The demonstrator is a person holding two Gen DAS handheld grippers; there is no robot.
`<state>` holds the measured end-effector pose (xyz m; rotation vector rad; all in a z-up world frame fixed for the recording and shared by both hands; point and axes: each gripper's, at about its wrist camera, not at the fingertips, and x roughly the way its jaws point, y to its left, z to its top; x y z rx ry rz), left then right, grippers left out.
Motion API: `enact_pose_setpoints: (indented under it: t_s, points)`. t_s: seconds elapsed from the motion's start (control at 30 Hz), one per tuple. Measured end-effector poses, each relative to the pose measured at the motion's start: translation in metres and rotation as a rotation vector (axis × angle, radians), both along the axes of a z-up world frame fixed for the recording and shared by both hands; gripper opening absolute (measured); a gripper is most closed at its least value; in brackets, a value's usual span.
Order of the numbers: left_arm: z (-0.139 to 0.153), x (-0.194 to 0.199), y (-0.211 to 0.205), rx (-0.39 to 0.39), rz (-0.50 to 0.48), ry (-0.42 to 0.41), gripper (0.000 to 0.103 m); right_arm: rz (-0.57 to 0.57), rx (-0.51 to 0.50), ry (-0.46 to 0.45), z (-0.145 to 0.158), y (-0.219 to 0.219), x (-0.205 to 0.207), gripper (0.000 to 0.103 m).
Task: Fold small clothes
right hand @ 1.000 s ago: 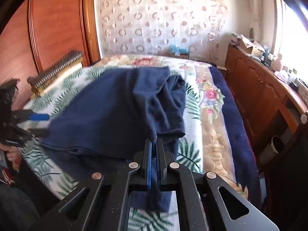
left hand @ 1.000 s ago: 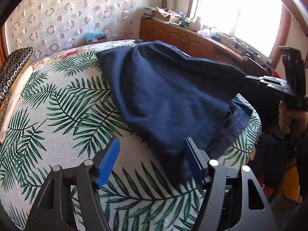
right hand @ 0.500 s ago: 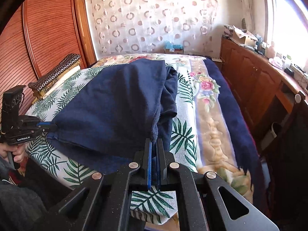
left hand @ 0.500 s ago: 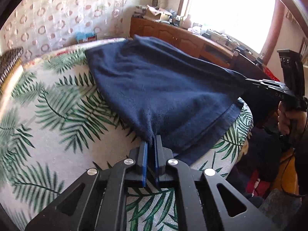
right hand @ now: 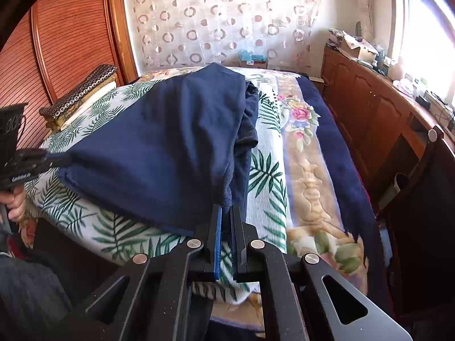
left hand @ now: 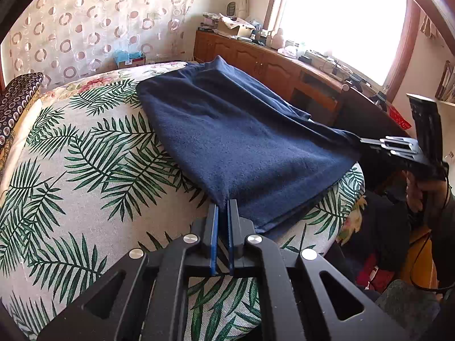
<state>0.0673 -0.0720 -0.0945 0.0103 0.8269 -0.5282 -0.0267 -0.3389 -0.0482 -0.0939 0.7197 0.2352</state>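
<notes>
A dark navy fleece garment (left hand: pixel 241 133) lies spread over the palm-leaf bedspread (left hand: pixel 85 170). My left gripper (left hand: pixel 222 203) is shut on its near left corner. My right gripper (right hand: pixel 226 209) is shut on the near right corner, and it also shows in the left wrist view (left hand: pixel 366 141) at the right. The garment (right hand: pixel 159 147) is stretched taut between both grippers and lifted slightly at the near edge. The left gripper (right hand: pixel 52 157) shows at the left of the right wrist view. A second darker layer (right hand: pixel 248 125) hangs along the garment's right side.
A patterned pillow (right hand: pixel 82 88) sits at the bed's head, by a wooden wardrobe (right hand: pixel 71 37). A wooden sideboard (right hand: pixel 378 113) with clutter runs along the window side. A floral blanket with a navy border (right hand: pixel 321 147) covers the bed's right side.
My left gripper closed on the garment's near corner and pulled back. Both grippers drew the near edge toward the bed's foot, stretching the garment flat and taut.
</notes>
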Motion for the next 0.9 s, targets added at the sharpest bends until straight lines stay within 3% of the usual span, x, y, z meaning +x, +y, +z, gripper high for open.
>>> enact_pose_setpoints:
  t_s: [0.23, 0.3, 0.33, 0.37, 0.4, 0.57, 0.77, 0.9]
  points:
    - [0.001, 0.001, 0.001, -0.011, 0.015, -0.007, 0.006, -0.004, -0.018, -0.110, 0.029, 0.008, 0.038, 0.021]
    - [0.004, 0.002, 0.003, -0.009, 0.034, -0.013, 0.012, 0.006, -0.018, -0.136, 0.036, 0.013, 0.058, 0.023]
    - [0.007, 0.001, 0.005, 0.001, 0.049, -0.031, 0.022, 0.011, -0.021, -0.140, 0.039, 0.017, 0.069, 0.023]
    - [0.009, 0.001, 0.007, 0.005, 0.063, -0.052, 0.040, 0.014, -0.023, -0.145, 0.040, 0.020, 0.082, 0.024]
    - [0.011, 0.001, 0.009, 0.002, 0.075, -0.064, 0.048, 0.019, -0.018, -0.143, 0.040, 0.024, 0.098, 0.025]
    - [0.011, 0.007, 0.023, -0.017, 0.127, -0.064, 0.069, 0.033, 0.012, -0.104, 0.036, 0.040, 0.180, 0.030]
    - [0.005, 0.011, 0.034, -0.017, 0.161, -0.060, 0.077, -0.033, 0.080, 0.005, 0.023, 0.041, 0.264, 0.030]
    - [0.002, 0.011, 0.038, -0.005, 0.182, -0.061, 0.077, -0.025, 0.123, 0.059, 0.021, 0.045, 0.294, 0.030]
